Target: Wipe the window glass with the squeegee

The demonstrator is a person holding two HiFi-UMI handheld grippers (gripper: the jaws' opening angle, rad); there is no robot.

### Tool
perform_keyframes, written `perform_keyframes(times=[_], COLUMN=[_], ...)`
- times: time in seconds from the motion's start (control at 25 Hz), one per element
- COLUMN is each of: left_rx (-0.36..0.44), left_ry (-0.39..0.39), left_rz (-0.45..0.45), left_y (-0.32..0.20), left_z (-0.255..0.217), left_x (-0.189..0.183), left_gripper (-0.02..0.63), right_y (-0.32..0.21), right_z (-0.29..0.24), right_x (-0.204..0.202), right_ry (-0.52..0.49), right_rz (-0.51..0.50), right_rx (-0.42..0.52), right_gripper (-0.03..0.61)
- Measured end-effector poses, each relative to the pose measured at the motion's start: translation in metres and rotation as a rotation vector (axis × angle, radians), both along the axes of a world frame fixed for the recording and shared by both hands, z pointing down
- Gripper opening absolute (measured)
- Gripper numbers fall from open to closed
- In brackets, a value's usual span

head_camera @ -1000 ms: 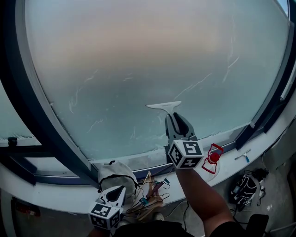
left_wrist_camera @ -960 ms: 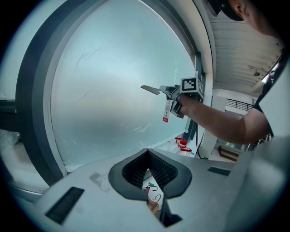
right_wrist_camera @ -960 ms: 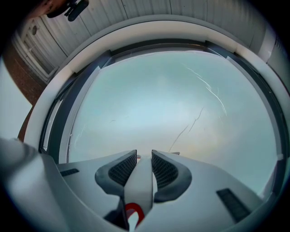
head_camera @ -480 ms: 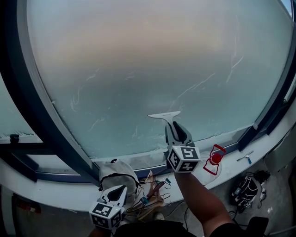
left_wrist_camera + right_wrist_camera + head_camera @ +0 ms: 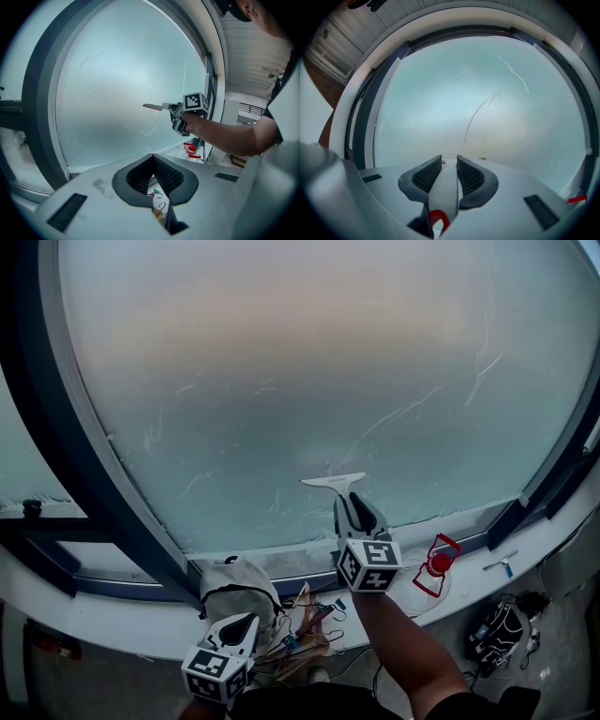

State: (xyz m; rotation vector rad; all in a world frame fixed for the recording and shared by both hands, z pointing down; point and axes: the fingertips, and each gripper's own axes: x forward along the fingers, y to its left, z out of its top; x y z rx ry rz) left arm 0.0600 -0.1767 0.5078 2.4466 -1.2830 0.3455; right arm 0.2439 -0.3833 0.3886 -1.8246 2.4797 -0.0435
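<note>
The white squeegee [image 5: 334, 481] lies with its blade flat against the lower part of the frosted window glass [image 5: 309, 362]. My right gripper [image 5: 357, 514] is shut on its handle, just above the sill. In the right gripper view the pale handle [image 5: 446, 192] runs between the ribbed pads, and the glass [image 5: 487, 103] fills the view ahead. The left gripper view shows the squeegee [image 5: 153, 107] and the right gripper [image 5: 180, 116] from the side. My left gripper [image 5: 236, 629] hangs low, away from the glass, shut on nothing [image 5: 153, 159].
A dark window frame [image 5: 66, 446] curves down the left side. On the white sill [image 5: 469, 563] stands a red lantern-like object [image 5: 434, 562]. Below the sill are a grey bag [image 5: 239, 585], a tangle of cables and clips [image 5: 309, 624] and black gear [image 5: 497, 626].
The right gripper has drawn the squeegee a short way down the glass toward the sill. The left gripper has stayed where it was.
</note>
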Motion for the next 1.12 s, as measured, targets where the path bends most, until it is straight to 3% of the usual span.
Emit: perform_keyframes(times=[0.36,0.68,0.88,1.12], left_rx=[0.002,-0.062,-0.064,-0.005], left_ry=[0.016,-0.004,-0.026,0.001], left_rz=[-0.122,-0.229,-0.217,-0.121], left_y=[0.012,0.061,0.071,0.083], left_z=[-0.004,0.022,0.017,-0.012], left_x=[0.003,-0.015,-0.033,-0.046], left_gripper=[0.000,0.000,0.000,0.000], right_y=[0.017,0.117,0.196,0.246], right_z=[-0.002,0.045,0.088,0.102], right_x=[0.008,-0.006,-0.022,-0.051], right_ry=[-0.070,-0.100,-0.054,-0.081], right_rz=[-0.072,-0.364,-0.450,-0.398], right_rx=[-0.005,-0.059,-0.169,-0.247], right_gripper=[0.092,0.092,0.092,0.092])
